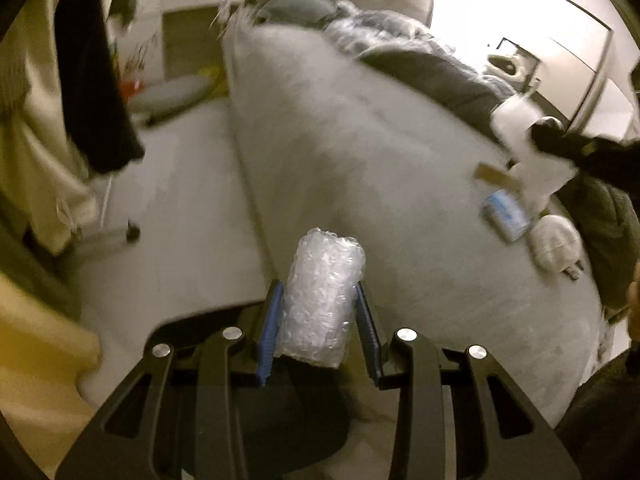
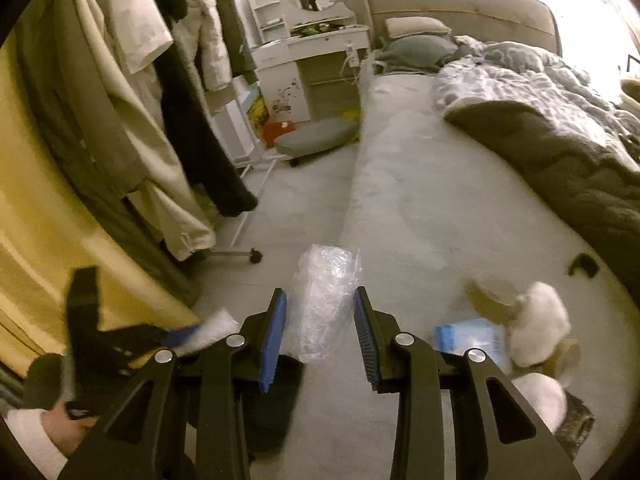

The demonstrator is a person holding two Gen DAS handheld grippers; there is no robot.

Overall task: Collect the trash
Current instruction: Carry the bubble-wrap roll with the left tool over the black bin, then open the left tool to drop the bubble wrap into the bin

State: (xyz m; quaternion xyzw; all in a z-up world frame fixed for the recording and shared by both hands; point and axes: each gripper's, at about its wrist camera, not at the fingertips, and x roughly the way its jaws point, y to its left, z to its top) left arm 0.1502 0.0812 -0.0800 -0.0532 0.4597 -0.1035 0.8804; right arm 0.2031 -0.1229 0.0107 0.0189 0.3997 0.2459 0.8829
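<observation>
My left gripper (image 1: 318,292) is shut on a roll of bubble wrap (image 1: 320,296), held over the bed's near corner. My right gripper (image 2: 320,296) is shut on a crumpled clear plastic wrap (image 2: 322,300) above the bed edge. In the left wrist view the right gripper (image 1: 556,136) shows at the right with white plastic in it. In the right wrist view the left gripper (image 2: 120,336) shows at the lower left with its bubble wrap (image 2: 212,330). A blue packet (image 2: 468,338), white tissue wads (image 2: 538,328) and a cardboard piece (image 2: 486,298) lie on the bed; the packet also shows in the left wrist view (image 1: 506,214).
The bed (image 2: 420,200) carries a dark green blanket (image 2: 568,168) and a grey duvet (image 2: 520,76). A clothes rack with hanging coats (image 2: 132,100) stands on the left. A white dresser (image 2: 312,52) and a grey cushion (image 2: 316,136) are at the far end of the floor.
</observation>
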